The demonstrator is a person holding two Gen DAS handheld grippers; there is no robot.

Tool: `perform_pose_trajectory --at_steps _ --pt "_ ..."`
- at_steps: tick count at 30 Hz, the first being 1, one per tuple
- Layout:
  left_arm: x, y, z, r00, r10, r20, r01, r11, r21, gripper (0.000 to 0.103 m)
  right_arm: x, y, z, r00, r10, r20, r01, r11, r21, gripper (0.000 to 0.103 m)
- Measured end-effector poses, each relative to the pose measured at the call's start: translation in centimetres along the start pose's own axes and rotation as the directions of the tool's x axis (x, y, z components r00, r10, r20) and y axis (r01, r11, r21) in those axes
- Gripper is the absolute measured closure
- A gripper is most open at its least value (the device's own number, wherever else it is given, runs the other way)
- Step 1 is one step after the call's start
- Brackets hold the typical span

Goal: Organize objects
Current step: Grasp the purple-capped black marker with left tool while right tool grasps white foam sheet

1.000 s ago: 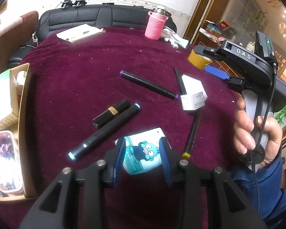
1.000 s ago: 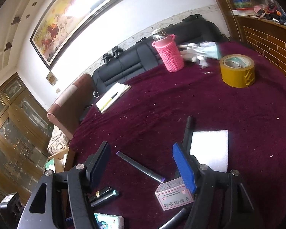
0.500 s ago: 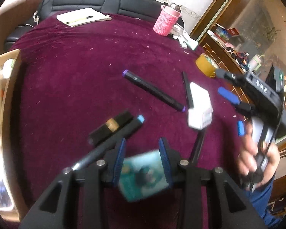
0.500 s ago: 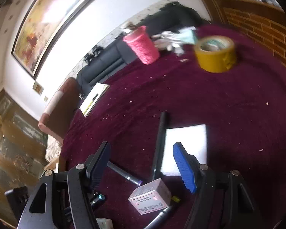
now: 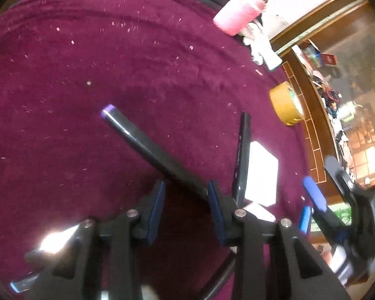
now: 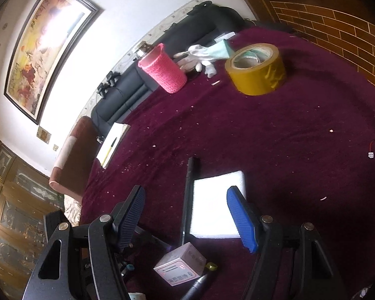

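My left gripper (image 5: pixel 186 185) hangs low over the maroon cloth (image 5: pixel 112 62), its jaws a little apart with only cloth between them. A black marker with a purple cap (image 5: pixel 147 147) runs diagonally up to its right fingertip. A black pen (image 5: pixel 242 155) and a white foam pad (image 5: pixel 261 172) lie just to the right. My right gripper (image 6: pixel 186 188) stands open above that pen (image 6: pixel 188 195) and pad (image 6: pixel 217 205), touching neither. A small pink-and-white box (image 6: pixel 180 267) lies under it. The right gripper (image 5: pixel 308 205) also shows at the left view's right edge.
A yellow tape roll (image 6: pixel 256 70), a pink knitted sleeve (image 6: pixel 162 70) and white gloves (image 6: pixel 200 57) stand at the far side. A notebook with a pen (image 6: pixel 112 142) lies far left, near a black sofa. A red wire with a white plug (image 6: pixel 371 153) lies at the right.
The left gripper slid forward and lower over the cartoon packet, which has left its view; the purple-capped marker now reaches its tips. The right gripper rolled and shifted slightly toward the pad and box.
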State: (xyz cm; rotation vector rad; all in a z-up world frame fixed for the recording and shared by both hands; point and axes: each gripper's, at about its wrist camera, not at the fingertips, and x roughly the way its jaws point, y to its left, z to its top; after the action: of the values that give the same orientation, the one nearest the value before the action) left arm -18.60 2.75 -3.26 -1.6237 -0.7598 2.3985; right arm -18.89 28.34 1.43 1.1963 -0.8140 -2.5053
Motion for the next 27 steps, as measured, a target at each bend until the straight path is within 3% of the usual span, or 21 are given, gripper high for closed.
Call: perform_pose_trajectory --at_steps 4,7,11,15,18,21,22,23,25,26,27 --pt "0.5 -1.1 0.6 0.997 0.061 0.043 -0.063 0.997 0.053 0.069 0.4 -0.2 0.0 0.995 -0.098 -0.015 0.097 0.995 -0.023 0.030" --pt "0.6 -1.7 1.0 0.993 0.101 0.064 -0.109 0.983 0.150 0.075 1.3 -0.4 -0.1 0.988 -0.145 -0.059 0.143 0.989 -0.038 0.029" --pt "-0.4 -1.8 1.2 0.981 0.159 0.106 -0.183 0.944 0.274 0.095 2.8 -0.9 -0.6 0.972 -0.195 -0.134 0.190 0.981 -0.048 0.028" --pt "0.2 -0.4 1.7 0.979 0.195 0.065 -0.206 0.930 0.306 0.099 4.2 -0.2 -1.4 0.958 -0.236 -0.160 0.218 0.968 -0.125 0.026" --pt "0.1 0.3 2.3 0.989 0.139 0.042 -0.145 0.955 0.258 0.099 4.9 0.5 -1.9 0.951 -0.265 -0.160 0.234 0.954 -0.188 0.026" --pt "0.0 0.5 2.4 0.998 0.060 0.004 -0.060 0.983 0.172 0.084 5.7 0.8 -2.2 0.949 -0.275 -0.154 0.238 0.945 -0.222 0.023" --pt "0.0 0.6 2.4 1.000 0.021 -0.005 -0.020 0.991 0.134 0.069 5.9 0.8 -2.3 0.944 -0.295 -0.150 0.256 0.938 -0.235 0.023" --pt "0.0 0.5 2.5 1.000 -0.024 -0.004 0.024 0.995 0.092 0.061 6.3 0.8 -2.4 0.938 -0.318 -0.140 0.277 0.927 -0.251 0.023" --pt "-0.2 0.2 2.5 0.999 -0.046 0.004 0.046 0.997 0.058 0.061 6.4 1.0 -2.5 0.934 -0.335 -0.121 0.294 0.916 -0.273 0.024" --pt "-0.2 -0.1 2.6 0.999 -0.040 0.007 0.040 0.998 0.052 0.061 6.4 1.1 -2.6 0.931 -0.349 -0.102 0.310 0.908 -0.283 0.033" --pt "-0.1 -0.4 2.6 0.999 -0.038 0.010 0.037 0.998 0.048 0.059 6.3 1.0 -2.6 0.933 -0.346 -0.097 0.308 0.908 -0.283 0.034"
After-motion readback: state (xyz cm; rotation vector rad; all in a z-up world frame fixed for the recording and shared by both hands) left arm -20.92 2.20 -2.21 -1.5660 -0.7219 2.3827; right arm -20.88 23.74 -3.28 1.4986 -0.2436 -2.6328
